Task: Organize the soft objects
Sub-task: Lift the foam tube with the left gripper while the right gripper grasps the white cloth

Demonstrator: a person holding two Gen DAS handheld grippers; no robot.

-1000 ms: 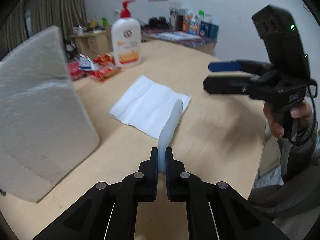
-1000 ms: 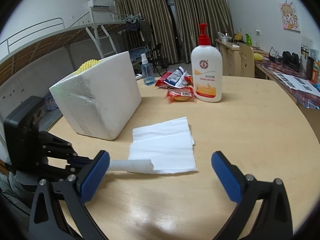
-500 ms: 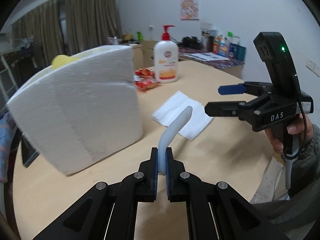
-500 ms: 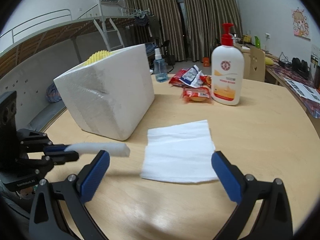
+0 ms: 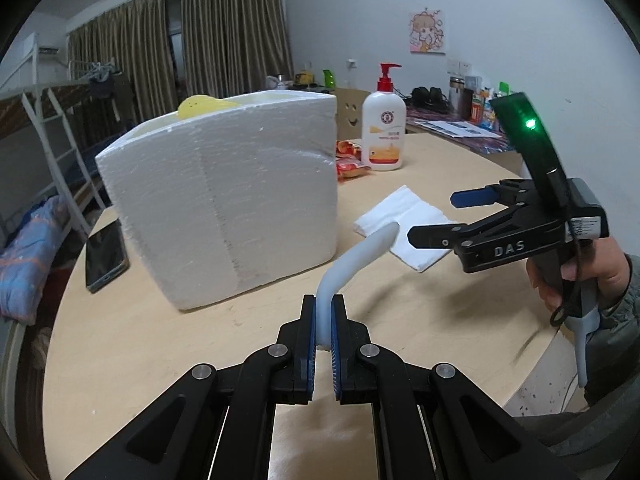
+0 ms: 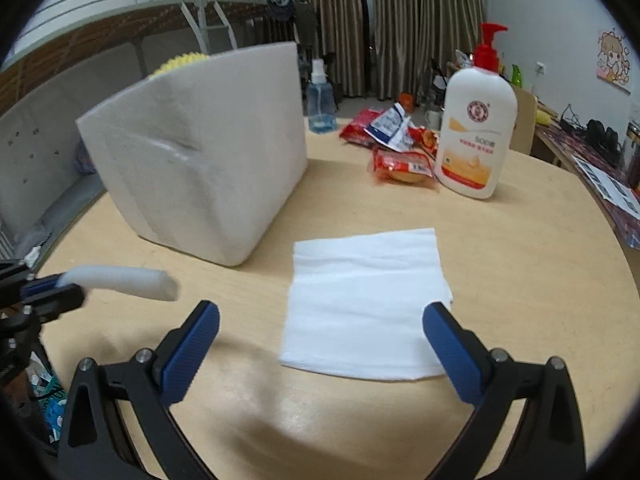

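Note:
My left gripper point(image 5: 323, 326) is shut on a white foam strip point(image 5: 352, 256) and holds it above the table; the strip bends up and to the right. The strip also shows in the right wrist view point(image 6: 124, 282), left of my right gripper. A white foam box point(image 5: 224, 204) stands to the left, with a yellow soft object point(image 5: 198, 105) sticking out of its top. A folded white tissue point(image 6: 366, 300) lies flat on the table. My right gripper point(image 6: 320, 344) is open and empty above the tissue's near edge; it also shows in the left wrist view point(image 5: 440, 218).
A lotion pump bottle point(image 6: 476, 136) and red snack packets point(image 6: 400, 160) stand behind the tissue. A blue spray bottle point(image 6: 320, 104) is behind the box. A phone point(image 5: 106, 256) lies left of the box. The round wooden table's edge point(image 5: 532, 368) is near on the right.
My left gripper has lifted the foam strip off the tissue and drawn back to the left, toward the foam box. My right gripper stayed open and shifted slightly toward the tissue.

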